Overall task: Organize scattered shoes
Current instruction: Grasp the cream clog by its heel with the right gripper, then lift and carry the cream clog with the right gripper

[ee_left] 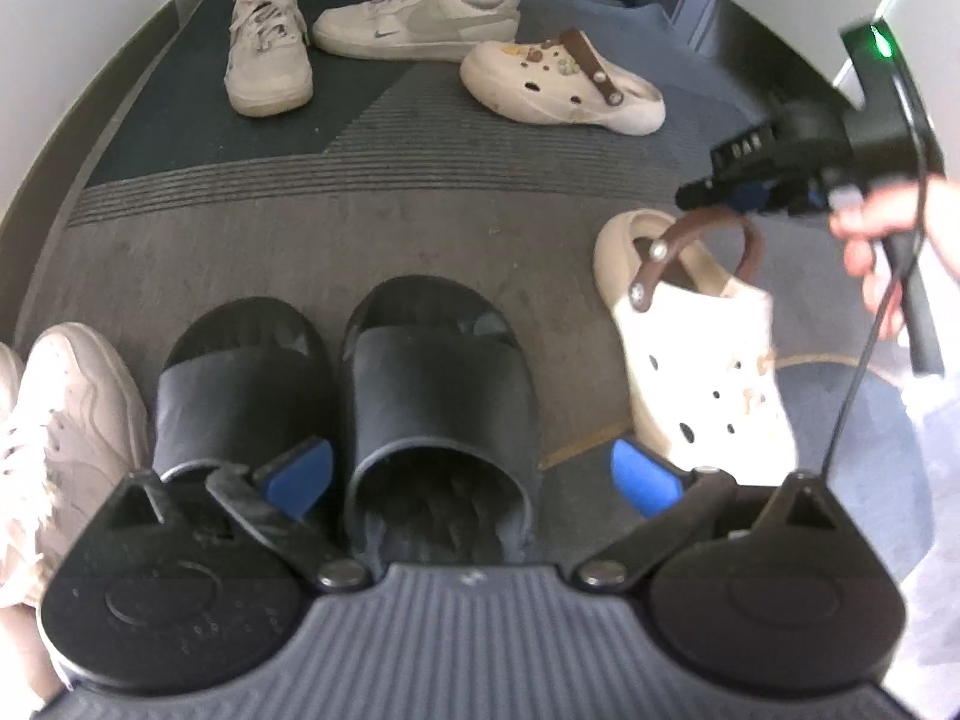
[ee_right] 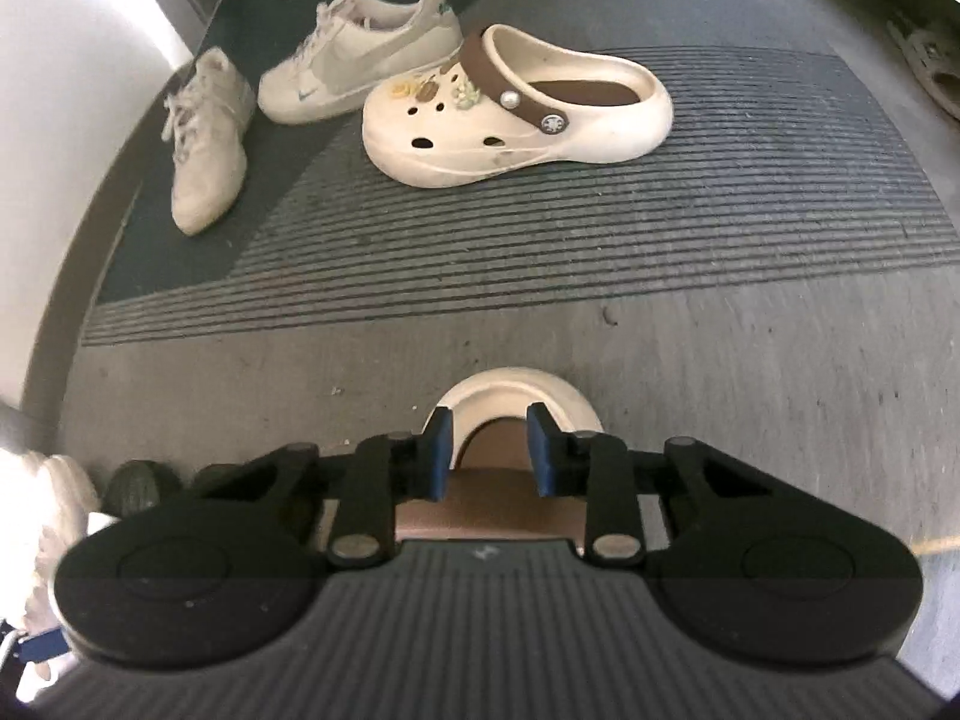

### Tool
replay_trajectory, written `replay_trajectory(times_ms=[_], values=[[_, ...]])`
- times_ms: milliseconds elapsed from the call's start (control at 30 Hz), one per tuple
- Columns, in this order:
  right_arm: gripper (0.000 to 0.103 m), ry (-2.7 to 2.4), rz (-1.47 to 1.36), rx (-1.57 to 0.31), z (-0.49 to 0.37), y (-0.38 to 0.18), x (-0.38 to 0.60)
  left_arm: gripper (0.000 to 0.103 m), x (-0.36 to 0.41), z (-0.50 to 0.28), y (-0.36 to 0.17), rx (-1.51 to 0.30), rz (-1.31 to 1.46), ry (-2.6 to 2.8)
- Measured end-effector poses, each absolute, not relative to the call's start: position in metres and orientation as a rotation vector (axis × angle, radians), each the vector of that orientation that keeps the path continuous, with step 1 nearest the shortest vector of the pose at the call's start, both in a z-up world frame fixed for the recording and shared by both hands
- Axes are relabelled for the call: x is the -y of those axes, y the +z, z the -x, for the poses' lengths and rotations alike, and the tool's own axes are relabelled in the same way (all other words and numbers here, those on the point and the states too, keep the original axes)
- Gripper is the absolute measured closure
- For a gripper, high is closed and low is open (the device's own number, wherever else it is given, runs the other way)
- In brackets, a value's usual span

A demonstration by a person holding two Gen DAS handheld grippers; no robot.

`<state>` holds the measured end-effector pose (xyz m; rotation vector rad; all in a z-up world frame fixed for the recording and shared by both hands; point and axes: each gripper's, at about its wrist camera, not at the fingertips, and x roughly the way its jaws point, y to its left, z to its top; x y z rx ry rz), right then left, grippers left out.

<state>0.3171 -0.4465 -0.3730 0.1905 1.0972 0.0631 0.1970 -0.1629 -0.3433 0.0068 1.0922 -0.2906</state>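
Note:
My left gripper (ee_left: pixel 474 474) is open over the right one of two black slides (ee_left: pixel 438 408) that stand side by side, the other slide (ee_left: pixel 240 384) to its left. My right gripper (ee_right: pixel 489 453) is shut on the brown strap of a cream clog (ee_right: pixel 516 396), which also shows in the left wrist view (ee_left: pixel 702 354) hanging toe-down just above the carpet, right of the slides. The matching cream clog (ee_right: pixel 510 114) lies further off on the striped mat. Two white sneakers (ee_right: pixel 360 54) (ee_right: pixel 207 138) lie at the far left.
A white sneaker (ee_left: pixel 66 438) stands left of the slides. The striped mat (ee_right: pixel 660 228) covers the far floor. A white wall (ee_right: pixel 60 60) bounds the left side. A dark sandal (ee_right: pixel 930 66) lies at the far right edge.

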Motion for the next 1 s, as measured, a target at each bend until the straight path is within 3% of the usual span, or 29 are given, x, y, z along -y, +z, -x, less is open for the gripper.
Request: replay_trajectory(times_ms=[233, 567, 667, 767, 900, 1000], values=[[0.073, 0.090, -0.230, -1.080, -0.277, -0.373, 0.447, 0.002, 0.158, -0.201, -0.345, -1.105, 0.008, -0.271], [0.070, 0.118, -0.233, -0.847, -0.241, -0.357, 0.454, 0.002, 0.162, -0.201, -0.350, -1.116, -0.011, -0.277], [0.055, 0.131, -0.105, -0.919, -0.263, -0.343, 0.459, 0.002, 0.164, -0.199, -0.350, -1.117, -0.016, -0.283], [0.055, 0.218, 0.105, -0.984, -0.283, -0.331, 0.457, 0.002, 0.162, -0.199, -0.349, -1.115, -0.014, -0.282], [0.056, 0.581, 0.723, -0.844, -0.267, -0.308, 0.433, 0.002, 0.157, -0.199, -0.349, -1.111, -0.023, -0.277], [0.055, 0.755, 1.023, -0.888, -0.256, -0.313, 0.423, 0.002, 0.155, -0.202, -0.353, -1.120, -0.027, -0.270]])
